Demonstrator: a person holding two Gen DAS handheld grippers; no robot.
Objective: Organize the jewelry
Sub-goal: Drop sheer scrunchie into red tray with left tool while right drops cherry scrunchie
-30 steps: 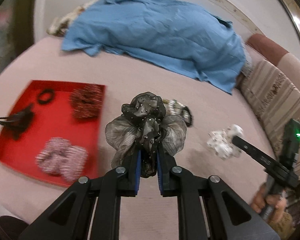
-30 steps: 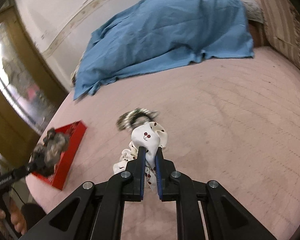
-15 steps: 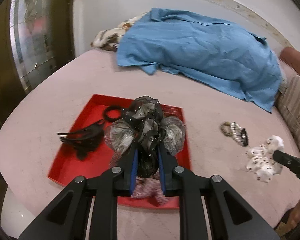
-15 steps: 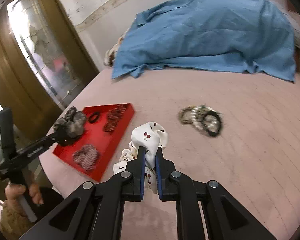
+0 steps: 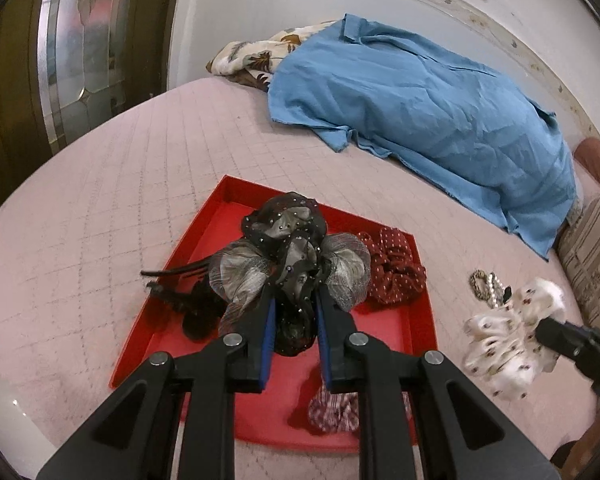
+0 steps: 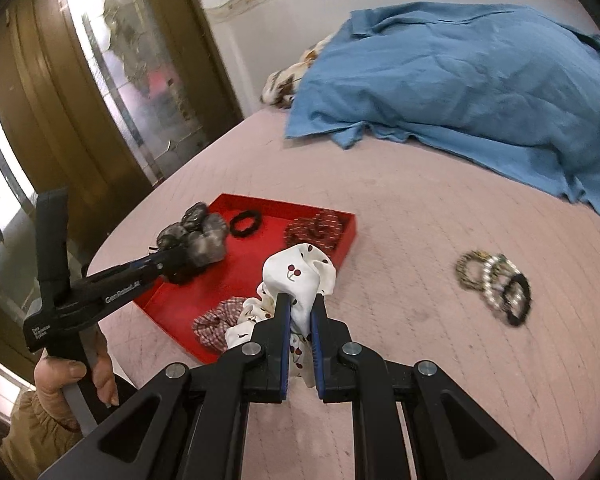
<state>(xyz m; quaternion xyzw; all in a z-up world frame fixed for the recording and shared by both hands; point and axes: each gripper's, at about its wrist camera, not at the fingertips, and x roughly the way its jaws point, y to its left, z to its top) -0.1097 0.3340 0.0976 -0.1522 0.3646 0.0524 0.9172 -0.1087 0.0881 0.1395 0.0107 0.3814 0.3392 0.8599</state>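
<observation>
My left gripper (image 5: 295, 294) is shut on a grey-and-black sheer scrunchie (image 5: 290, 254) and holds it above the red tray (image 5: 216, 220); it also shows in the right wrist view (image 6: 196, 236). My right gripper (image 6: 300, 300) is shut on a white cherry-print scrunchie (image 6: 300, 272), just right of the tray's near corner; the left wrist view shows that scrunchie too (image 5: 512, 340). In the tray lie a dark red dotted scrunchie (image 5: 396, 270), a pink checked scrunchie (image 5: 334, 410), a black hair clip (image 5: 184, 300) and a black hair tie (image 6: 245, 223).
Several bracelets and a black tie (image 6: 494, 286) lie on the pink bed cover right of the tray. A blue cloth (image 5: 420, 108) covers the far part of the bed. A glass door (image 6: 132, 80) stands at left. A striped cushion (image 5: 592, 248) is at far right.
My left gripper has carried the grey scrunchie left, from beside the tray to above it. My right gripper has carried the white scrunchie left, up to the tray's near corner.
</observation>
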